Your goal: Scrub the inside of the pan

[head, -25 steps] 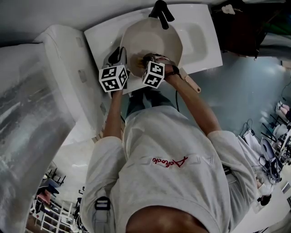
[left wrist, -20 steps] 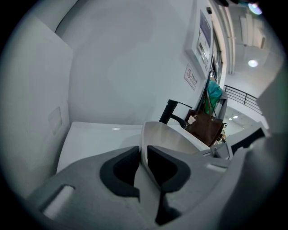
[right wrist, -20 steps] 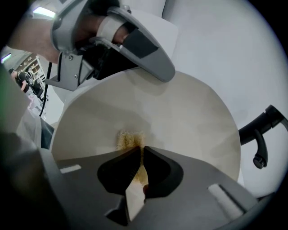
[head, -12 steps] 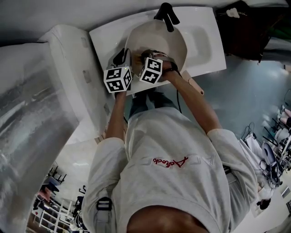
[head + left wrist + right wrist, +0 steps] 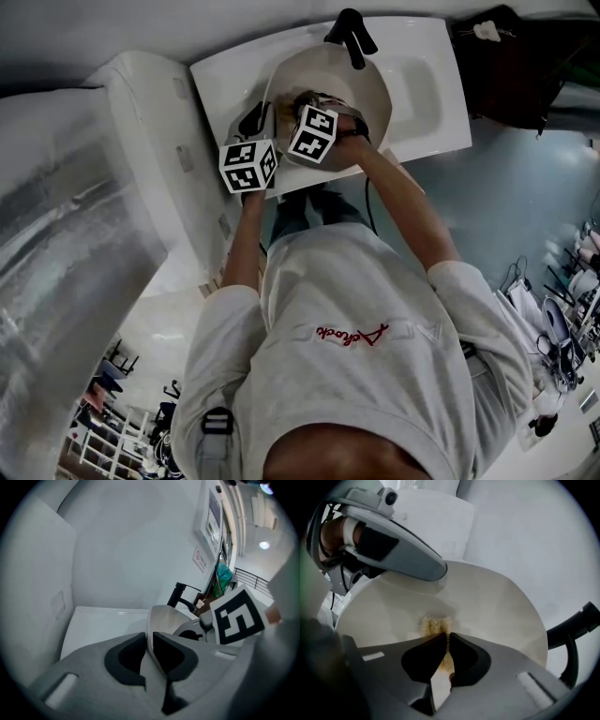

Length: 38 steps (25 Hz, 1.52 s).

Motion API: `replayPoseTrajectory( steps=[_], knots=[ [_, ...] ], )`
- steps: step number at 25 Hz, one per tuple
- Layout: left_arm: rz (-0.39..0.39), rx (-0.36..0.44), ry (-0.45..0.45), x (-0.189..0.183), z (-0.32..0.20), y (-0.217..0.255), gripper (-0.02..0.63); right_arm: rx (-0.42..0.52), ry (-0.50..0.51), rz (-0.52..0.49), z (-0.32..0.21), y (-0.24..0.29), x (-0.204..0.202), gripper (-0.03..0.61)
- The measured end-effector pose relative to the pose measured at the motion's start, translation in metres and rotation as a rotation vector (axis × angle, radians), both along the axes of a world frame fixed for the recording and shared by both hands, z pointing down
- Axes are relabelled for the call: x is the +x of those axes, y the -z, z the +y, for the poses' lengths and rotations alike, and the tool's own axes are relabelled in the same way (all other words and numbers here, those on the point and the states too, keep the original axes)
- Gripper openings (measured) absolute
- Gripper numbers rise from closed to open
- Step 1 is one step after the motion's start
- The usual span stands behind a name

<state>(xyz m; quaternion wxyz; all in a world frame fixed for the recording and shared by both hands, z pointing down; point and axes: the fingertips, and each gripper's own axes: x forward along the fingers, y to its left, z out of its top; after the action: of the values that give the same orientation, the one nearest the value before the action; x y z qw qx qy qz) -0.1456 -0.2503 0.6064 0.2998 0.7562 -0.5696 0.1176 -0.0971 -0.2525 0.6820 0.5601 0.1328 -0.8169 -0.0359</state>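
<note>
**Item 1. Pan** [image 5: 361,94]. Pale inside, seen from the head view at 12 o'clock of the person, over the white sink unit [image 5: 427,89] and just below the black tap [image 5: 349,33]. It is tilted, with the inside open toward the right gripper.

**Item 2. Left gripper** [image 5: 255,120]. At 9 o'clock of the pan. In its own view the jaws are pressed onto the pan's thin rim [image 5: 151,620], one pad on each side. Function: holds the pan steady.

**Item 3. Right gripper** [image 5: 300,105]. Points steeply down into the pan. Its jaws are nearly together and pinch a yellowish scrub pad [image 5: 435,624], which lies against the pan's inner surface [image 5: 497,602].

**Item 4. Change over the last second.** In the head view the right gripper's marker cube [image 5: 314,134] has slid toward 11 o'clock relative to the left one [image 5: 248,166], which has kept its station on the rim. The pad has thus been carried across the inner surface.

**Item 5. Reading.** A scrubbing stroke is probably under way, with the pan braced. How much of the inside is already cleaned cannot be told; no dirt shows on the bare parts.
</note>
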Motion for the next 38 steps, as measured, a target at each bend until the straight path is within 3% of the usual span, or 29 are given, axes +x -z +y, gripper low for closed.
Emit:
replayPoseTrajectory(
  steps=[11, 22, 38],
  knots=[
    [-0.001, 0.001, 0.006, 0.0, 0.0, 0.0, 0.049, 0.019, -0.065, -0.005, -0.032, 0.001, 0.011, 0.032],
    [-0.005, 0.001, 0.007, 0.0, -0.001, 0.0, 0.049, 0.023, -0.163, 0.032, -0.058, -0.002, 0.049, 0.032],
    [-0.005, 0.004, 0.007, -0.001, -0.001, -0.001, 0.049, -0.006, -0.236, 0.115, -0.042, -0.017, 0.111, 0.032]
  ],
)
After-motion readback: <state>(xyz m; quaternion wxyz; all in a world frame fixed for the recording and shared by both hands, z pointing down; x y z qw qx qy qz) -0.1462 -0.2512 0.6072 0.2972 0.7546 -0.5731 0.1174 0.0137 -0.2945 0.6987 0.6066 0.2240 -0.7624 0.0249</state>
